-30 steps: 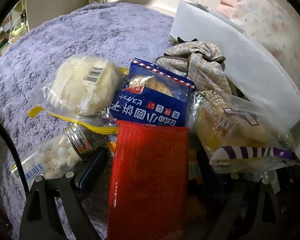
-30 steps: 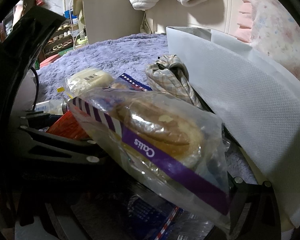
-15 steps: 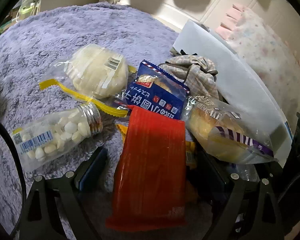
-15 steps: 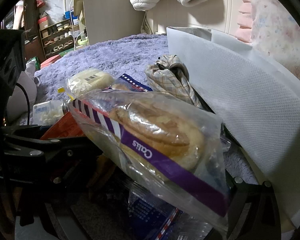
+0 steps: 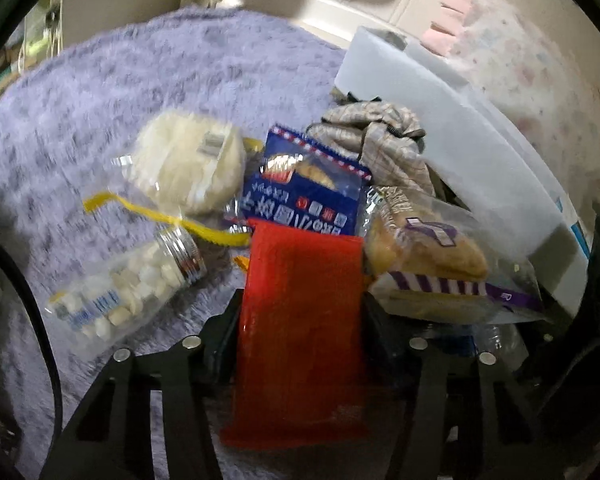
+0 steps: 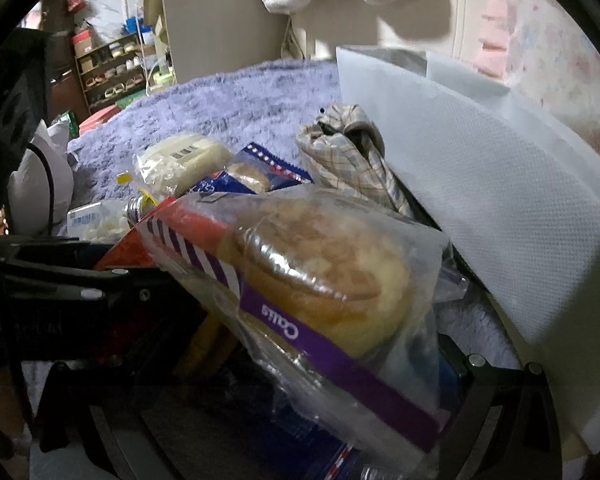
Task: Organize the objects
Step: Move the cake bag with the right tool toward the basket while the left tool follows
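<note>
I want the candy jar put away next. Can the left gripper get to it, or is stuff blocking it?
Probably yes. The candy jar lies bare on the purple rug, but the left gripper is closing around the red packet first.

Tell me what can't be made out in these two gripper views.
- Red packet: label unreadable, left view blurred.
- Dark blue item: mostly hidden under the bread bag, right view.
- Right gripper: fingertips covered by that bag.
- Pill bottle: label smeared, left view.
</note>
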Motion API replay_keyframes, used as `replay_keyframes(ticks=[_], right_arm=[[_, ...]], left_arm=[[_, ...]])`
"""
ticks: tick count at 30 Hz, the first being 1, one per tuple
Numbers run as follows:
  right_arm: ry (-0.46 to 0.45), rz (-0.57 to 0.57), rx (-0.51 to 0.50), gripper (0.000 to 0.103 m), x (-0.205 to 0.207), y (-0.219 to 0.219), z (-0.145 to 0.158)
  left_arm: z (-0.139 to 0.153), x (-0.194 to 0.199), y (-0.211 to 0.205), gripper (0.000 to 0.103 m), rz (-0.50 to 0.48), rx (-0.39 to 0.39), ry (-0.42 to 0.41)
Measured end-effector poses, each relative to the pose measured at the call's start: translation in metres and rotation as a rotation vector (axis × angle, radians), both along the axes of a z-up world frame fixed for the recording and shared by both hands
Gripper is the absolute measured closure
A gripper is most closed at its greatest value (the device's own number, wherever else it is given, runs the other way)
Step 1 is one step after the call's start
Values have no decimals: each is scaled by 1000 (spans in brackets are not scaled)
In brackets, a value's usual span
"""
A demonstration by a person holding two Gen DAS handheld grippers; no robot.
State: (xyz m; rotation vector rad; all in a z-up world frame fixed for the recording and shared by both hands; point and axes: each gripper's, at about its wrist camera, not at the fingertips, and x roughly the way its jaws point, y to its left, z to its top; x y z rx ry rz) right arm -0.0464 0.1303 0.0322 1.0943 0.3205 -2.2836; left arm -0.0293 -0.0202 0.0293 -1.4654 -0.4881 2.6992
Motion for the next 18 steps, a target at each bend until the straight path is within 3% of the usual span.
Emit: replay_keyframes(ticks=[2,7,10,12,18], right_arm=[[-30,-18,14,17,-2,0,6],[-97,-55,-28,26,-4,7,28],[-132,-92,-94,38,-5,13,47],[-163,-84,-163,57,-4,18,57],[-185,-65,-262,71,2,21,79]], left_arm=[[8,2,0,53,4,-34,16],[29,9,-9,57,17,-14,75],[41,12,-9,57,18,-21,112],[49,15,-11,57,9,4,136],[68,20,-12,57,10,10,201]])
